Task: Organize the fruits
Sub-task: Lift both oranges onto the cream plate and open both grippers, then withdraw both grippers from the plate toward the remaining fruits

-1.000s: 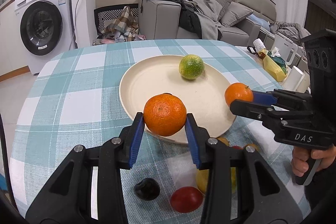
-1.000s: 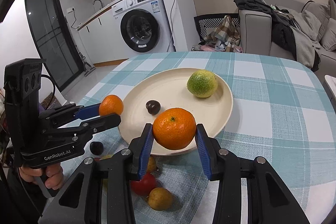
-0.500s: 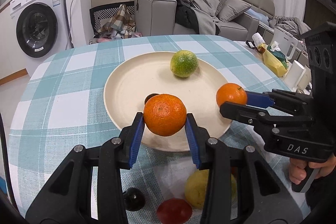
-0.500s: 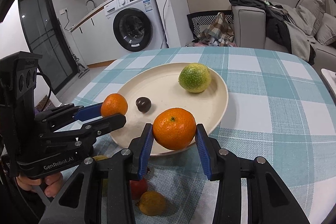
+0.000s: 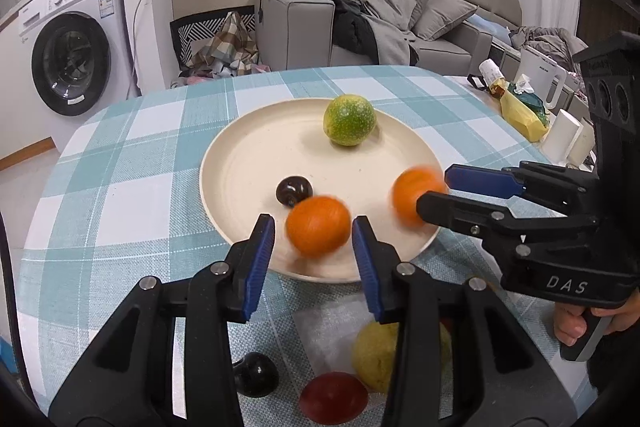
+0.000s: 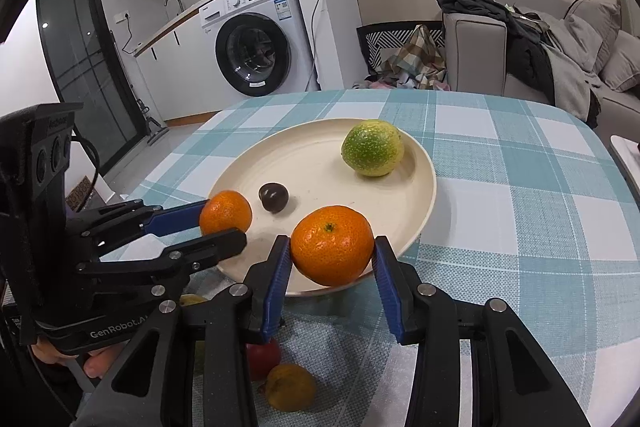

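Left wrist: "DAS" lettering (image 5: 567, 284) (white)

My left gripper (image 5: 313, 231) has just been opening, with a blurry orange (image 5: 318, 225) loose between its blue pads, over the near edge of the plate (image 5: 240, 163).

"DAS" printed in white on right gripper (image 5: 434, 193) body, at 4 o'clock in left wrist view. "GenRobot.A…" printed on left gripper (image 6: 222, 225) body, at 8 o'clock in right wrist view.
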`<state>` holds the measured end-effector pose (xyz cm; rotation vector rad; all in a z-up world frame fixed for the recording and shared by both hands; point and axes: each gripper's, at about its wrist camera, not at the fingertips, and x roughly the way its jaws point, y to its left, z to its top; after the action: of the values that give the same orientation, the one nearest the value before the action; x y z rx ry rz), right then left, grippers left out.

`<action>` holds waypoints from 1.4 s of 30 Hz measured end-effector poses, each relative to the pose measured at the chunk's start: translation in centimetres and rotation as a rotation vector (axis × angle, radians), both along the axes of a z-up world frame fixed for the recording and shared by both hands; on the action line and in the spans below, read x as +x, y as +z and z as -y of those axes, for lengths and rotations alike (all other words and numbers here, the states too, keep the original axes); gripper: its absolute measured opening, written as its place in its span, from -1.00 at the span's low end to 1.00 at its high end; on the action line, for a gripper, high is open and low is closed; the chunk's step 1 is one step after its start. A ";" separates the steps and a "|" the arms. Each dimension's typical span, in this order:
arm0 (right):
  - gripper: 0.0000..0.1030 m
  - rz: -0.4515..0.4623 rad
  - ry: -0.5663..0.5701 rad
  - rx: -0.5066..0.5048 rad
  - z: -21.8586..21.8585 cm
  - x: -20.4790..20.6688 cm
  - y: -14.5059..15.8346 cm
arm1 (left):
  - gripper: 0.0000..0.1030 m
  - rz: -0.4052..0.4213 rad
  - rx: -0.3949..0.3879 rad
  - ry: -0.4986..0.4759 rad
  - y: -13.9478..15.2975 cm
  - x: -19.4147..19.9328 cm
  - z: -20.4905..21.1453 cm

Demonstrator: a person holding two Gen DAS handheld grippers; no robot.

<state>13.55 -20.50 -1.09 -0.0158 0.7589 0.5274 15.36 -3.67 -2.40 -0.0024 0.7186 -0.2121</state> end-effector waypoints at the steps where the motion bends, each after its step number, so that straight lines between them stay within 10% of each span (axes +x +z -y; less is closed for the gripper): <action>1: -0.09 0.008 0.000 -0.002 0.0 -0.1 0.1 | -0.10 0.004 -0.001 0.002 0.2 -0.1 -0.1; 4: -0.04 0.028 -0.006 -0.016 0.1 -0.3 0.2 | 0.53 0.036 0.009 0.026 0.6 -0.8 -0.4; 10: 0.52 0.049 -0.015 -0.009 0.8 -0.8 0.4 | 1.00 0.064 0.014 0.057 1.4 -2.2 -1.1; 17: 1.00 0.050 -0.038 -0.014 1.4 -1.0 0.5 | 0.99 0.084 -0.014 0.097 2.1 -3.5 -2.8; 42: 1.00 -0.028 0.077 -0.056 2.2 -3.4 -0.2 | 0.99 0.081 -0.045 0.101 1.4 -7.8 -4.6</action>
<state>10.14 -22.73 -1.28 -0.0903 0.8023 0.5806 7.60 0.96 -0.99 -0.0724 0.6317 -0.1309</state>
